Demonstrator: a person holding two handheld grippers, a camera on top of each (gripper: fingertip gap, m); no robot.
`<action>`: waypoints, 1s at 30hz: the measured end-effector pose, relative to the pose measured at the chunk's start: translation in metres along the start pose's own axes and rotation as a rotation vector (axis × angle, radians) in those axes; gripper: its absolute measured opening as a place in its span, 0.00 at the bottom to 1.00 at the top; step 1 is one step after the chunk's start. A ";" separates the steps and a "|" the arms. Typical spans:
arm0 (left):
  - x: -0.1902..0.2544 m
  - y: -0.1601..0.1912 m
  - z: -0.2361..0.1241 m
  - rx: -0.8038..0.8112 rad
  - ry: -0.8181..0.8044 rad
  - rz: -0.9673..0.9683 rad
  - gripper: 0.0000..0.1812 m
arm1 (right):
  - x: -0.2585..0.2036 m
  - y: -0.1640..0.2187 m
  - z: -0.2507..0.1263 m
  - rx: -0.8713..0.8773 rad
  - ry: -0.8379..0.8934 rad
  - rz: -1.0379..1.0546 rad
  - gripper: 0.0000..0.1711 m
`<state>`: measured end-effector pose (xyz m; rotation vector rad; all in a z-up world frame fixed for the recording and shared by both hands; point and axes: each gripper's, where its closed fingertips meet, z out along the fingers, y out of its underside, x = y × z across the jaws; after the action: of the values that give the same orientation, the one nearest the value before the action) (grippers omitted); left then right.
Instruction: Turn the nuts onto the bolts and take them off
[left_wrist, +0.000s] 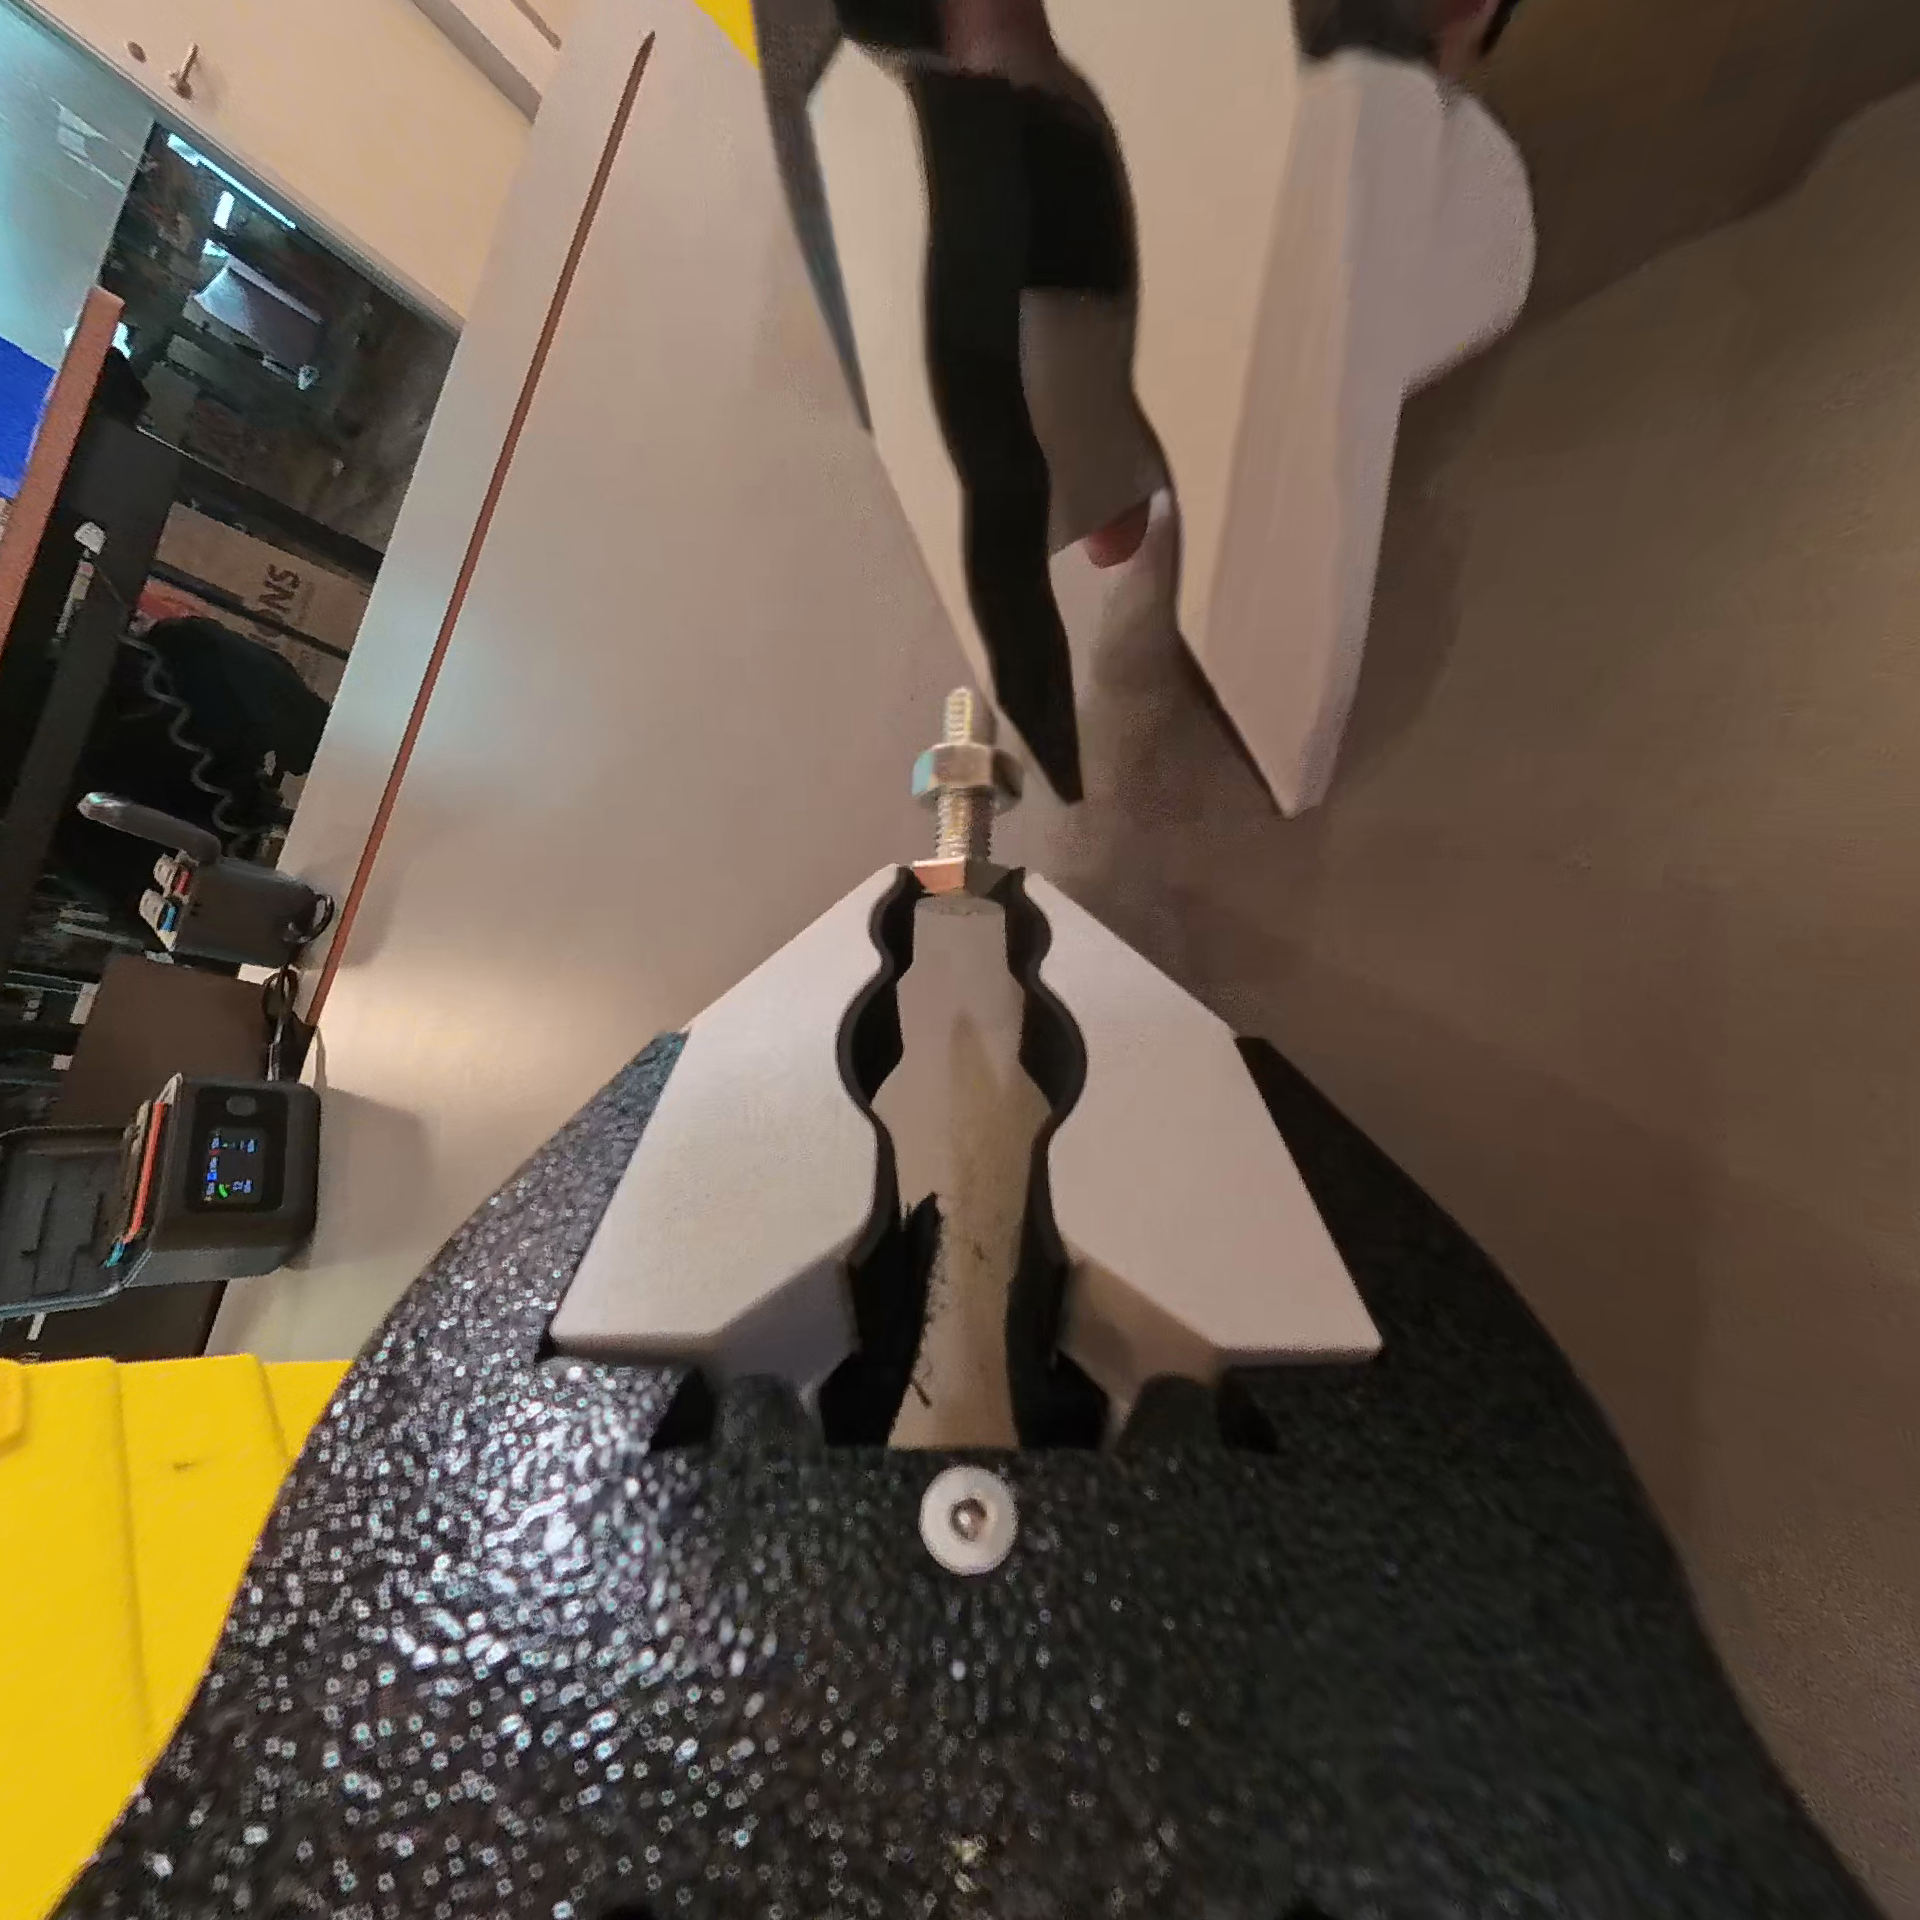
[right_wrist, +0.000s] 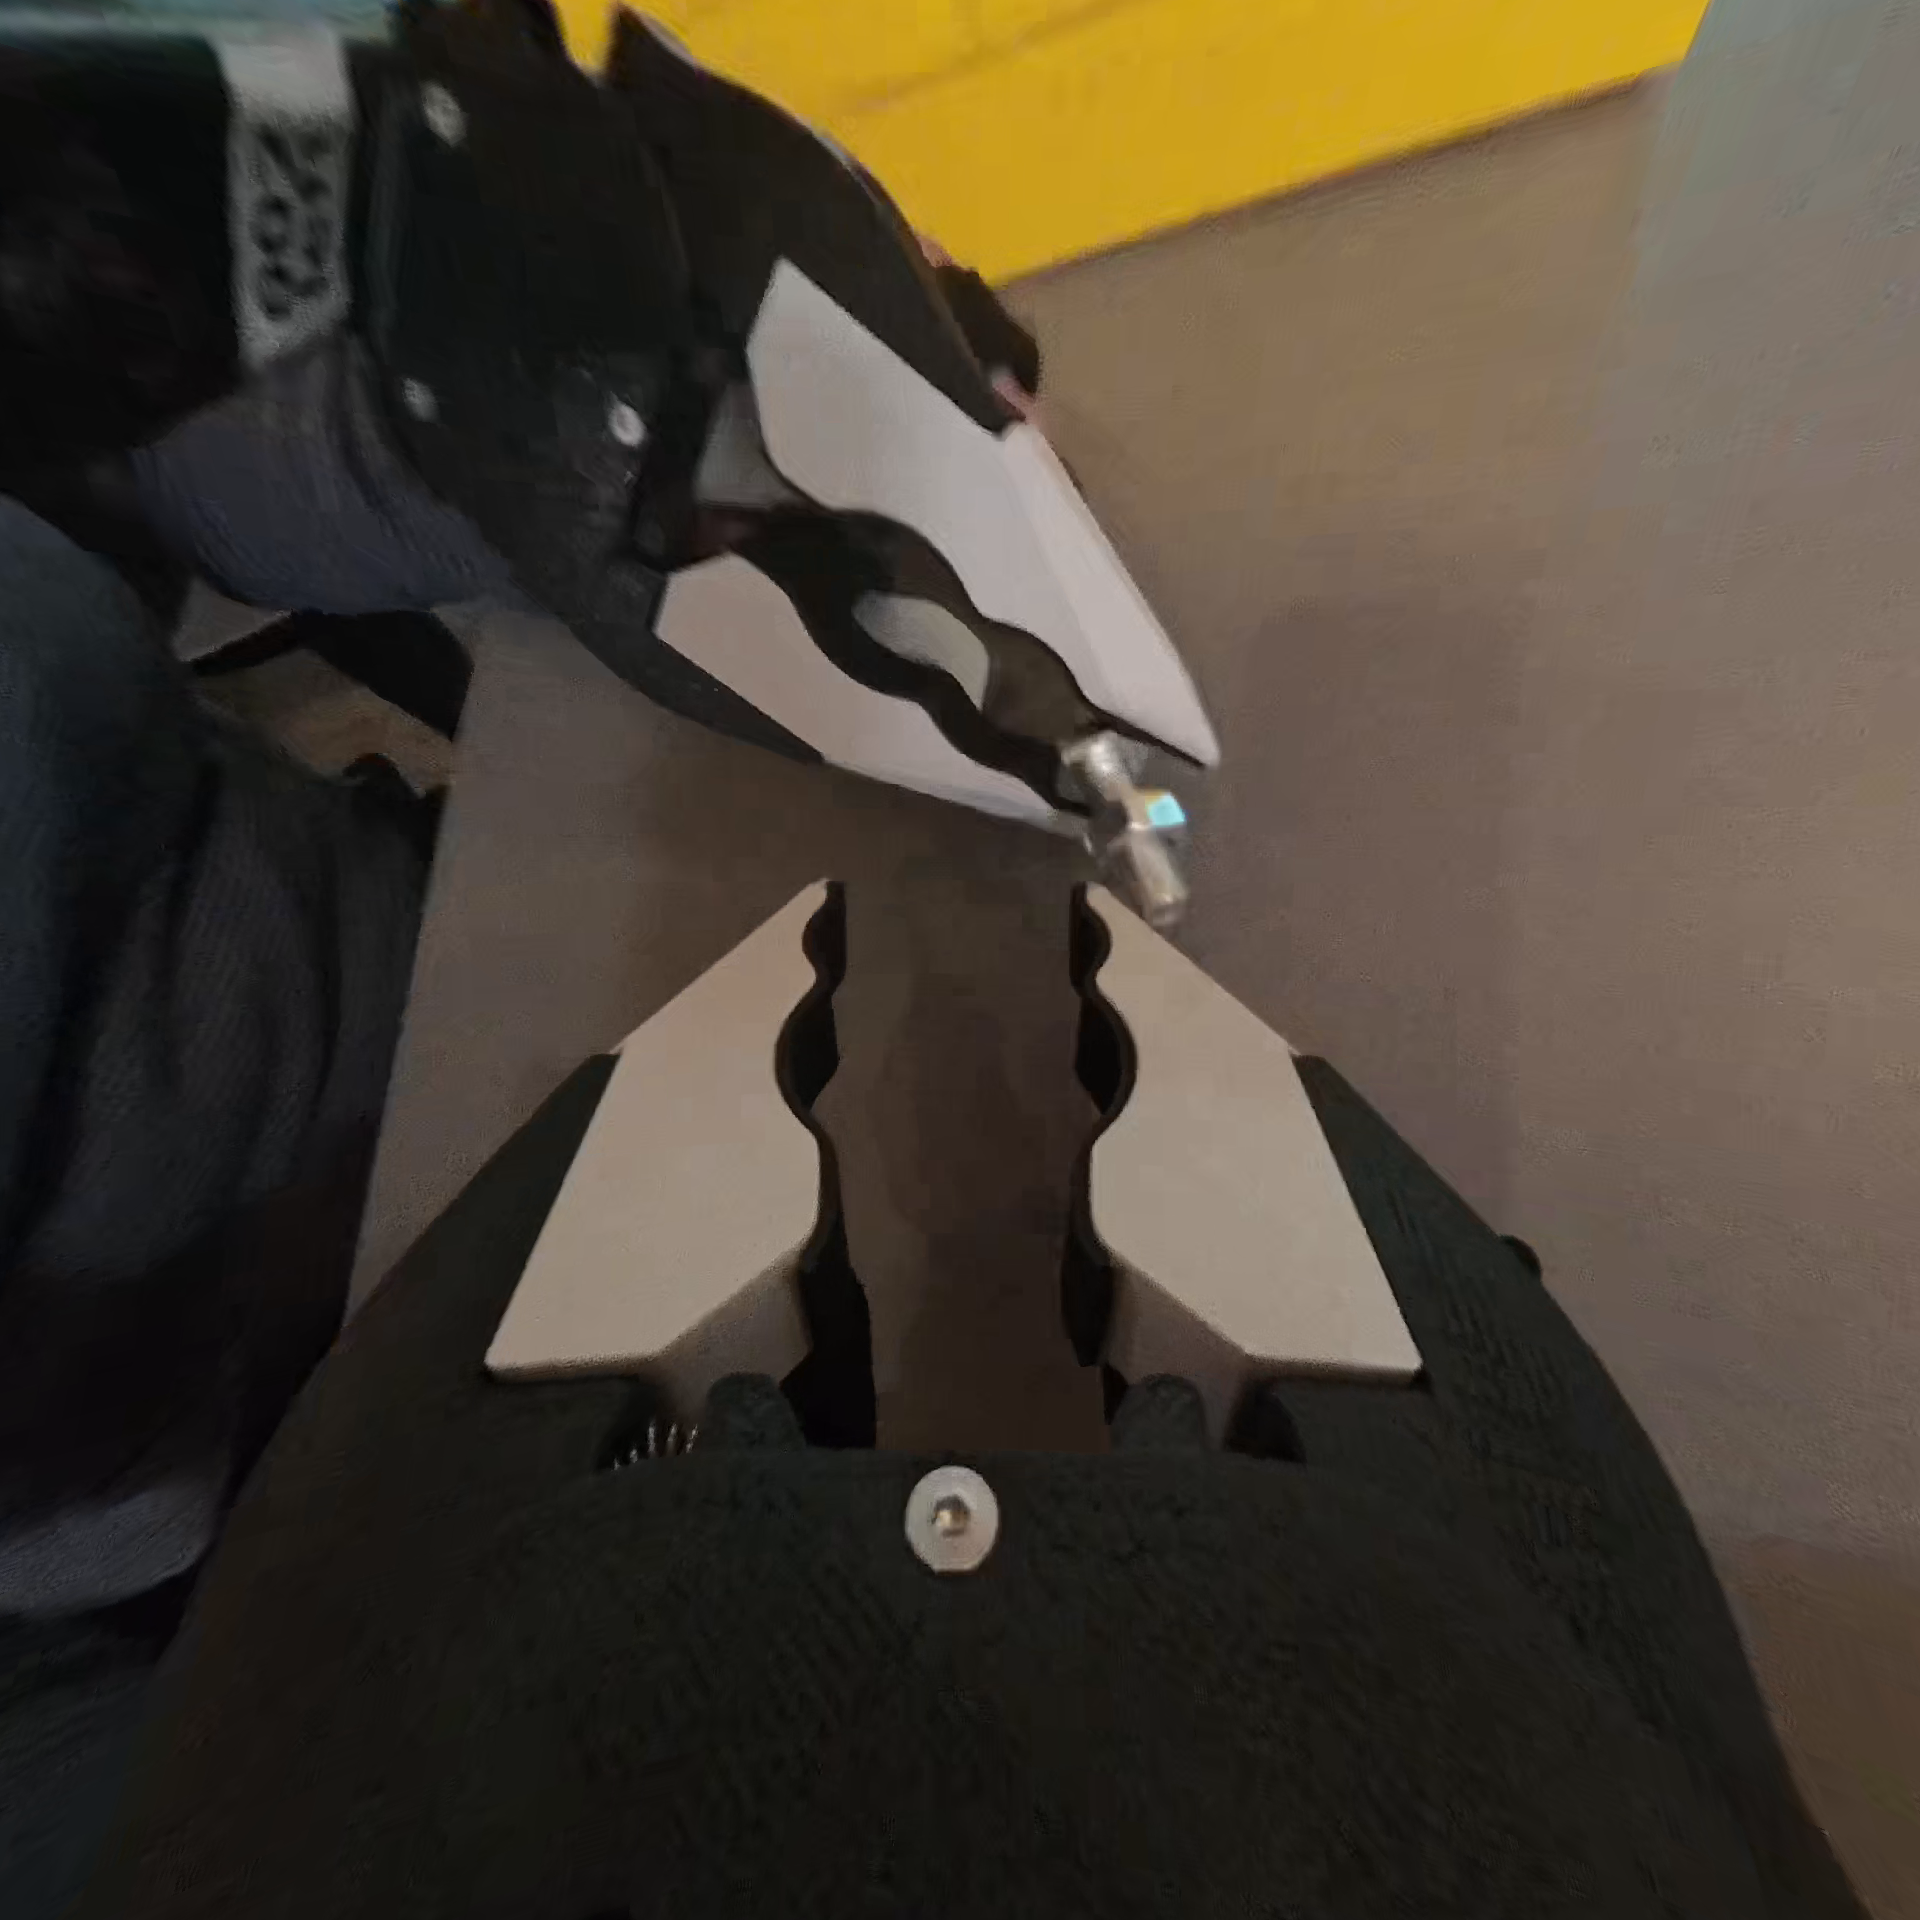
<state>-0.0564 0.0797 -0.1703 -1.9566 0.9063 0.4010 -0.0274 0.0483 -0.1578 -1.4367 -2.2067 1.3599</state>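
My left gripper (left_wrist: 956, 881) is shut on the head of a small silver bolt (left_wrist: 954, 826), which sticks out from its tips. A hex nut (left_wrist: 964, 771) sits on the bolt's thread, partway along it. My right gripper (left_wrist: 1174, 800) shows above it in the left wrist view, open, its dark fingertip just right of the nut. In the right wrist view my right gripper (right_wrist: 954, 894) is open and empty. The left gripper (right_wrist: 1132, 769) with the bolt (right_wrist: 1148, 878) and nut (right_wrist: 1138, 821) is just above and right of its tips.
A grey-brown table surface (right_wrist: 1455, 727) lies below. A yellow bin (left_wrist: 125, 1538) is at the lower left of the left wrist view and also shows at the top of the right wrist view (right_wrist: 1143, 114). A dark device with a small screen (left_wrist: 223, 1184) stands at left. A person's dark clothing (right_wrist: 156, 935) is at left.
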 end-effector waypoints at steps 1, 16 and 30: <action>0.000 0.000 0.000 0.004 0.002 -0.007 0.09 | 0.007 0.008 0.001 -0.037 0.031 0.018 0.26; -0.023 -0.008 -0.014 0.195 0.026 -0.323 0.09 | 0.013 -0.033 -0.005 0.197 0.046 -0.017 0.27; -0.014 -0.023 -0.017 0.248 0.000 -0.181 0.09 | -0.006 -0.054 -0.016 0.339 -0.065 -0.020 0.30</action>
<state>-0.0503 0.0790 -0.1391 -1.7906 0.7334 0.1747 -0.0495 0.0467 -0.1052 -1.2604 -1.8996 1.6959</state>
